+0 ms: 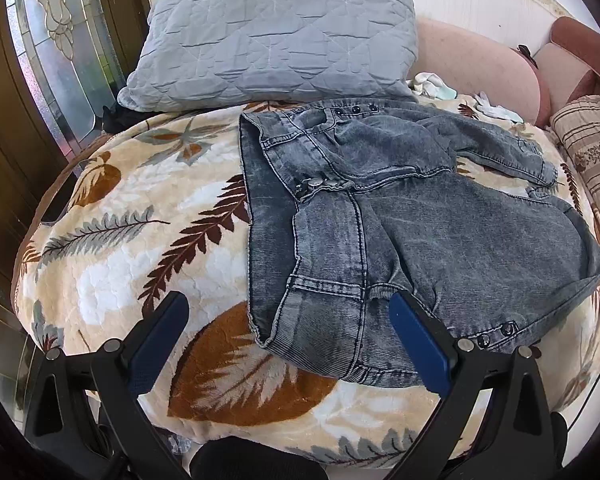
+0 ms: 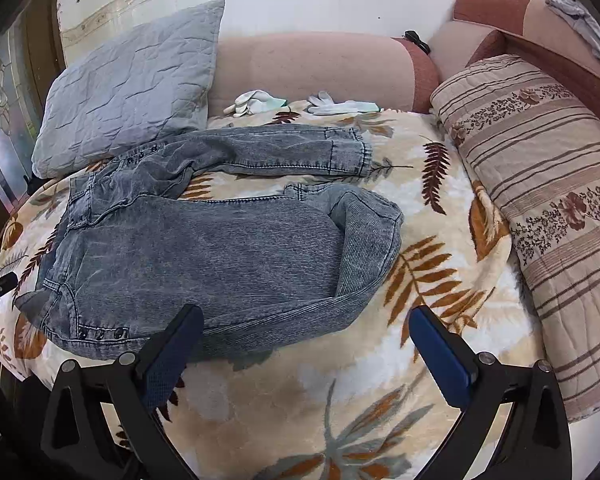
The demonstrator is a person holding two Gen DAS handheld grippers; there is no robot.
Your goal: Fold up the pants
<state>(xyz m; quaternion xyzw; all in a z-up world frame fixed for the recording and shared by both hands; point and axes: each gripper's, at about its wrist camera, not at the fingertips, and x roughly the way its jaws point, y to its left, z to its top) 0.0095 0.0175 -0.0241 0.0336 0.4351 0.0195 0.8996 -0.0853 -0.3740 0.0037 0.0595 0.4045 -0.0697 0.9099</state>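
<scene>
Nearest to the cameras, the left gripper (image 1: 290, 312) has its two blue-padded fingers wide apart and holds nothing; its right finger hangs over the near edge of the jeans (image 1: 380, 216), but contact I cannot tell. The right gripper (image 2: 306, 326) is also spread wide and holds nothing, above the leaf-patterned blanket (image 2: 340, 400), with its left finger at the near hem of the denim. The jeans lie flat on this blanket, the waistband toward the left side, one leg bent back on itself, the other leg stretched farther behind. Beyond them rest a grey quilted pillow (image 2: 132, 84), two white gloves (image 2: 256, 102), a striped cushion (image 2: 548, 200) and the pink sofa back (image 2: 320, 64).
</scene>
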